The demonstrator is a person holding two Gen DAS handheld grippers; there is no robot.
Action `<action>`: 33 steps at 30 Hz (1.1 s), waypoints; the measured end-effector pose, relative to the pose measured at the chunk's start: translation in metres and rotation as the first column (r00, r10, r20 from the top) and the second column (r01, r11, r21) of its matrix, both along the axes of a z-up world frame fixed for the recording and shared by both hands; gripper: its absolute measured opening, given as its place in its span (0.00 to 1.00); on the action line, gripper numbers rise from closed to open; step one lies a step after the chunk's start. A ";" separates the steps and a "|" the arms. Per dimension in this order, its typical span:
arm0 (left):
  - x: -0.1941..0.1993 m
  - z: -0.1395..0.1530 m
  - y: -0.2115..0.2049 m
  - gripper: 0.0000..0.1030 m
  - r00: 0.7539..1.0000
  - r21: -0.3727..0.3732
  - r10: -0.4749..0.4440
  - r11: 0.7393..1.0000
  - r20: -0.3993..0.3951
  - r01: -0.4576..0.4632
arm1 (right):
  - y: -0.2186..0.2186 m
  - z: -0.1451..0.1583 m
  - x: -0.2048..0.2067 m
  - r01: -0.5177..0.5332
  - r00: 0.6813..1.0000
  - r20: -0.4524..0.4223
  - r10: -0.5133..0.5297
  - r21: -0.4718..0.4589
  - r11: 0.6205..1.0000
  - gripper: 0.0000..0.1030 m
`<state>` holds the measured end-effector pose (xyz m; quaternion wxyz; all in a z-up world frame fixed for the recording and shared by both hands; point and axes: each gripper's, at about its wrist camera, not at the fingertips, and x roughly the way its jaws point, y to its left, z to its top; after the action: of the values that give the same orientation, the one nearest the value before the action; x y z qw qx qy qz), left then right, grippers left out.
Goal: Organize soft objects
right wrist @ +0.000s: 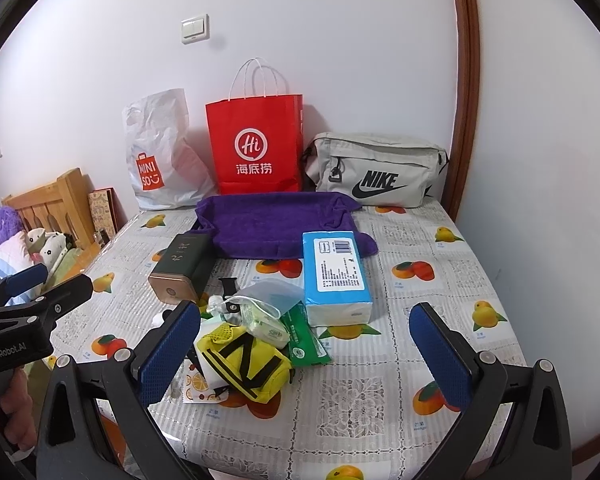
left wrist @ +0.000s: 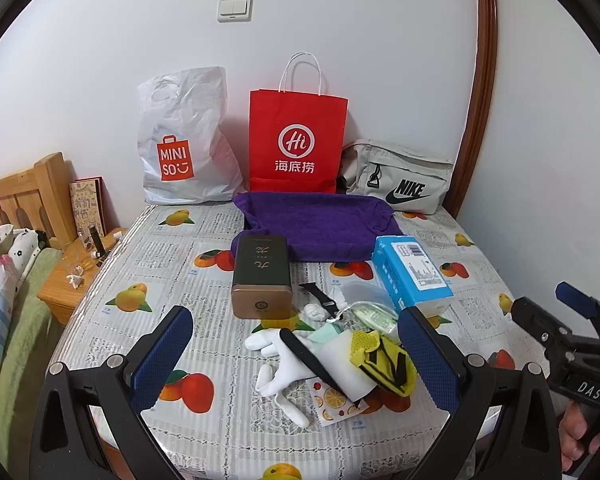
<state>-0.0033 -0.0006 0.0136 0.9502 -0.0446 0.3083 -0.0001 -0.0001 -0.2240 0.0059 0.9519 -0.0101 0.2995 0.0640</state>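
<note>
Both grippers hover over the worktop (left wrist: 148, 252), fingers spread wide, nothing between them. Left gripper (left wrist: 296, 364) sits above the clutter pile; right gripper (right wrist: 312, 354) is further right, its left finger beside the yellow pouch (right wrist: 246, 362).

Soft stuff, near edge of worktop:
- white gloves (left wrist: 284, 364), lying flat, partly under a black strap (left wrist: 308, 356)
- yellow pouch with black stripes, touching the gloves' right side
- fruit-print cloth (left wrist: 334, 400) under the pile
- green packet (right wrist: 304, 340) just right of the pouch; its print is too small to read
- clear bag (right wrist: 266, 300) with small items behind the pouch

Purple cloth tray (left wrist: 320, 228) sits mid-worktop, behind the pile, looks empty.

Readable text:
- white plastic bag (left wrist: 184, 140): "MINISO"
- red paper bag (left wrist: 296, 140): "Hi" logo, "海底捞"
- grey bag (left wrist: 400, 176): "NIKE"
- right gripper body, seen from the left wrist: "DAS"
- left gripper body, seen from the right wrist: "GenRobot.AI"

Dark green tin (left wrist: 260, 276) lies on its side left of the tray, characters on top not legible. Blue tissue pack (left wrist: 412, 276) has a barcode label, right of the tin.
</note>
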 end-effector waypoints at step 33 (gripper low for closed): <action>0.077 -0.155 0.031 0.77 0.951 0.028 -0.025 0.999 -0.307 0.035 | -0.022 -0.129 0.080 -0.005 0.970 -0.245 0.005 0.001 1.000 1.00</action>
<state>0.0739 0.0302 -0.1417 0.8914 -0.0236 0.4526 -0.0023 0.0802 -0.2457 -0.1230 0.9076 -0.0029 0.4145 0.0672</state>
